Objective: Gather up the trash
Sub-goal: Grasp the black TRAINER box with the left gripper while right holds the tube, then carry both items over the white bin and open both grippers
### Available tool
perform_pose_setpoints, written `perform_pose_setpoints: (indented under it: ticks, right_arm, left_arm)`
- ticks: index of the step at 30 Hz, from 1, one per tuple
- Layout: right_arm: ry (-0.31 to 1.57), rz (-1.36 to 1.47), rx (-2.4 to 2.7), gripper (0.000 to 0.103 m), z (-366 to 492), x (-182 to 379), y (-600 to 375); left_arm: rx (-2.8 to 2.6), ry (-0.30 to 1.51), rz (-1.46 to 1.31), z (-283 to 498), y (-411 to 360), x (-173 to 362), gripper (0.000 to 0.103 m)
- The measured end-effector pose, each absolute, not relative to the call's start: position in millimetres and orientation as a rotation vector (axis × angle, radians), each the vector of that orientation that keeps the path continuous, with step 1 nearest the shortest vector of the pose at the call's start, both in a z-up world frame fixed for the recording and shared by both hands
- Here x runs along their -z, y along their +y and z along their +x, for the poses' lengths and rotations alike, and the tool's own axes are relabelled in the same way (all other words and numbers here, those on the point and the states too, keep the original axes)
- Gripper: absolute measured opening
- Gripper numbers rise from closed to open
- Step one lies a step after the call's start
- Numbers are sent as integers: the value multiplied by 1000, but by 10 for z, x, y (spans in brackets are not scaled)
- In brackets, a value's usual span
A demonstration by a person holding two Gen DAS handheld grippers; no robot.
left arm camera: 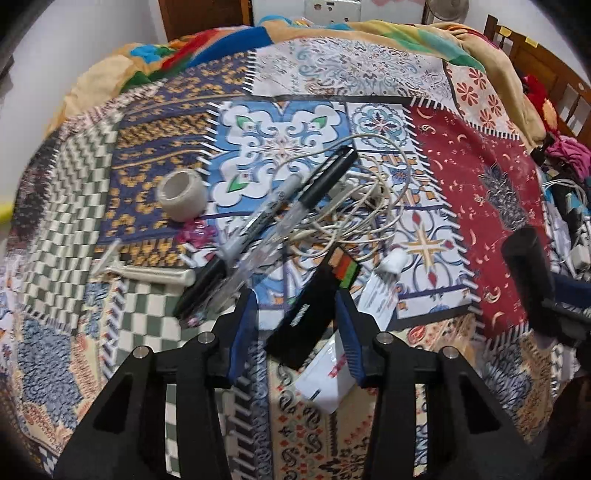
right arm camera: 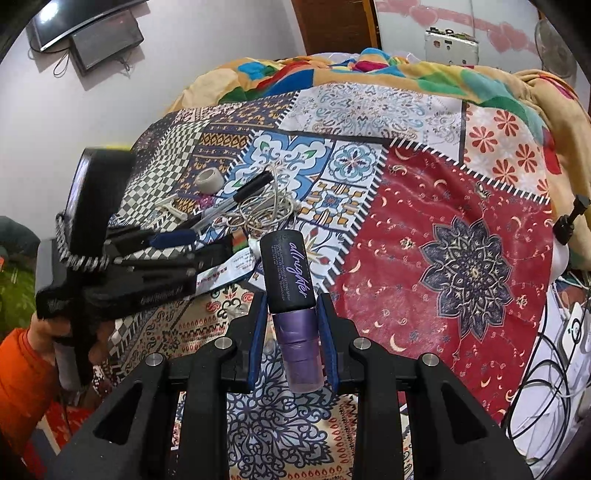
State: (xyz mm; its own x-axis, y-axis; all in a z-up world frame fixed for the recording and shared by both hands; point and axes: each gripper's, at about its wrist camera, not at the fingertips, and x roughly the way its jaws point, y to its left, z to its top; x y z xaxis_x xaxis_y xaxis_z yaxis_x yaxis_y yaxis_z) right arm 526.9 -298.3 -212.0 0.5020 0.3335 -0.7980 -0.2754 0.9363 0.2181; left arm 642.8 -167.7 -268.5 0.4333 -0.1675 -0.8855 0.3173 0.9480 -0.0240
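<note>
Only the right wrist view shows the wall-mounted screen (right arm camera: 85,26) and the person's orange sleeve (right arm camera: 22,373), while the left one shows the litter up close: tape roll (left arm camera: 181,197), pens (left arm camera: 266,229), tangled white cable (left arm camera: 354,199) and black packet (left arm camera: 314,306). Everything lies on a patchwork bedspread (right arm camera: 443,240) in a bedroom. Left gripper (left arm camera: 295,325) is spread wide around the black packet without clamping it; right gripper (right arm camera: 291,332) is clenched on a purple spray bottle (right arm camera: 291,295) above the bedspread.

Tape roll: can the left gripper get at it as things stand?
Probably yes. The tape roll lies uncovered, ahead and left of the left gripper, whose jaws are open and empty; the pens lie beside it, not over it.
</note>
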Motion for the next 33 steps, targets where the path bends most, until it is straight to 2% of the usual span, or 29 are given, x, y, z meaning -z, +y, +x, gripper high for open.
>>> perform_pose_setpoints:
  ticks: [3, 9, 19, 33]
  right_arm:
    - [982, 65, -364, 25, 5277, 2129, -2998]
    - [991, 69, -352, 25, 5272, 2142, -3036]
    - [961, 54, -343, 25, 5087, 1886, -2964]
    - [831, 8, -364, 25, 4446, 998, -2616]
  left_arm:
    - [333, 1082, 200, 6427, -1779, 2720, 40]
    - [345, 1073, 200, 6322, -1832, 2716, 23]
    - [286, 1104, 38, 5883, -1561, 2588, 22]
    - [197, 932, -36, 4983, -1104, 1385, 22]
